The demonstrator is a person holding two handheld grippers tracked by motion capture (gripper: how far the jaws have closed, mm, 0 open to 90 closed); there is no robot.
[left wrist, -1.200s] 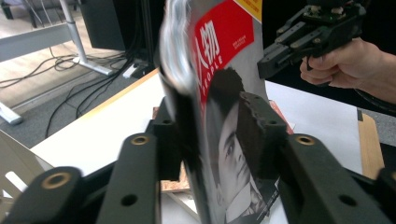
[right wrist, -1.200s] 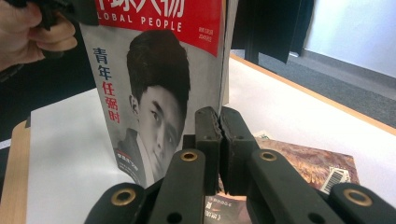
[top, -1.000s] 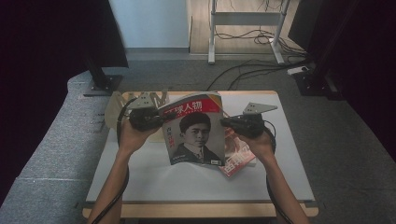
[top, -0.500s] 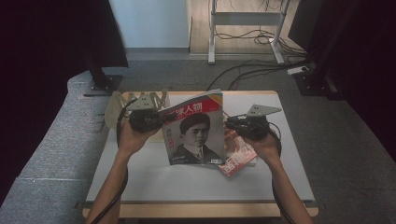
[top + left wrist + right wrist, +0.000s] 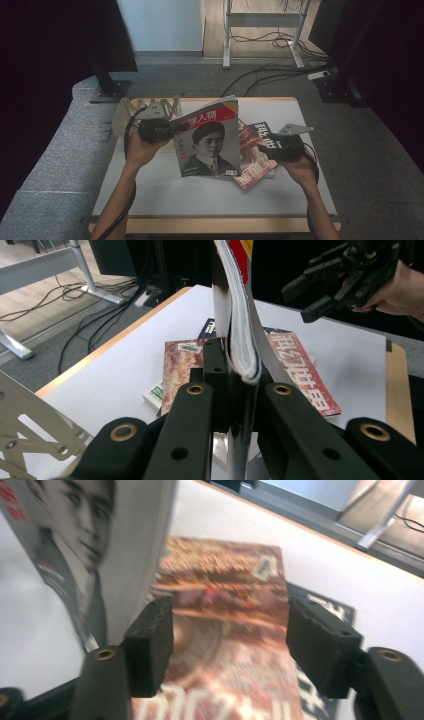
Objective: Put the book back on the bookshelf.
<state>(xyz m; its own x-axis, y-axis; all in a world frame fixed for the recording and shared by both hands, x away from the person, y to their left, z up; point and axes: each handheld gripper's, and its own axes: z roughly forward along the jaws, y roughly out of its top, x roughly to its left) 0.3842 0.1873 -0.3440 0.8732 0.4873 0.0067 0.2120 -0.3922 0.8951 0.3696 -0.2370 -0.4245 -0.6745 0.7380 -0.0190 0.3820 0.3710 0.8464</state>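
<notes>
The left tool (image 5: 159, 129) is clamped on the edge of the portrait magazine (image 5: 209, 139), holding it upright above the white worktop (image 5: 200, 192). The right tool (image 5: 276, 146) has just been opening and grips nothing, hovering above the red magazine (image 5: 256, 167) lying flat.

Upright magazine (image 5: 209, 140) left of flat magazines (image 5: 257, 160)
</notes>
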